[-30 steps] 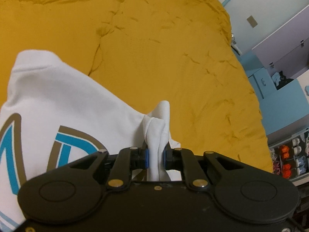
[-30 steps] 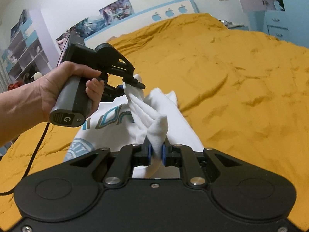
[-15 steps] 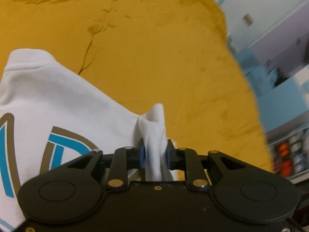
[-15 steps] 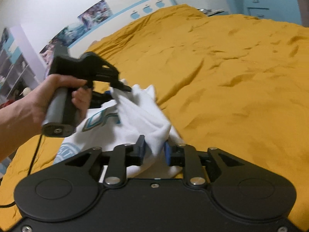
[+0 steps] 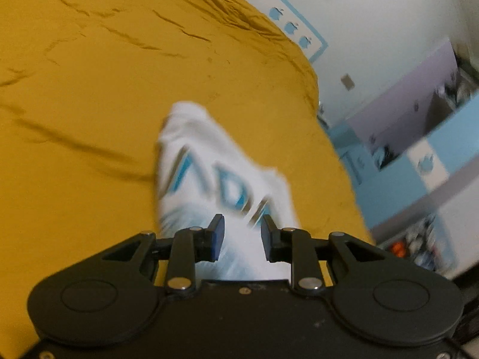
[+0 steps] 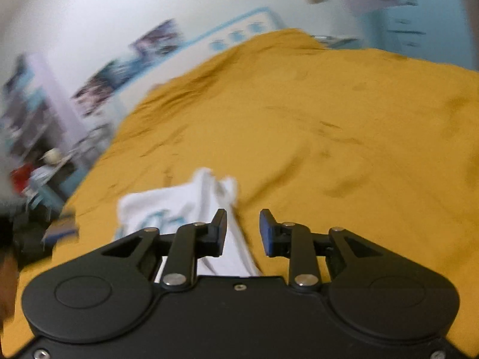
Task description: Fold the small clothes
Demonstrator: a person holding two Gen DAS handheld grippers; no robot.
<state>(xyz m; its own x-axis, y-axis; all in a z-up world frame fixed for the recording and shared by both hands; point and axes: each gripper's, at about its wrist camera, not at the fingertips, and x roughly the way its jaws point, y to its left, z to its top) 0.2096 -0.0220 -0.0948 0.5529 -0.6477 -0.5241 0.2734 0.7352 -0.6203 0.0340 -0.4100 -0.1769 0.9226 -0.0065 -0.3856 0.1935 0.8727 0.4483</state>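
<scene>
The small white cotton garment with blue lettering (image 5: 209, 176) lies on the mustard-yellow bedspread (image 5: 89, 89), near both cameras. The left gripper (image 5: 242, 233) and right gripper (image 6: 242, 230) hover above it, jaws opening, pads clear of the cloth

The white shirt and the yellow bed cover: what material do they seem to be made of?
White shirt: soft knit fabric, probably cotton, matte; it lies limp and bears a blue print. Yellow bed cover: woven cloth, matte, with many fine creases; the fibre cannot be told. Both pictures are blurred.
</scene>
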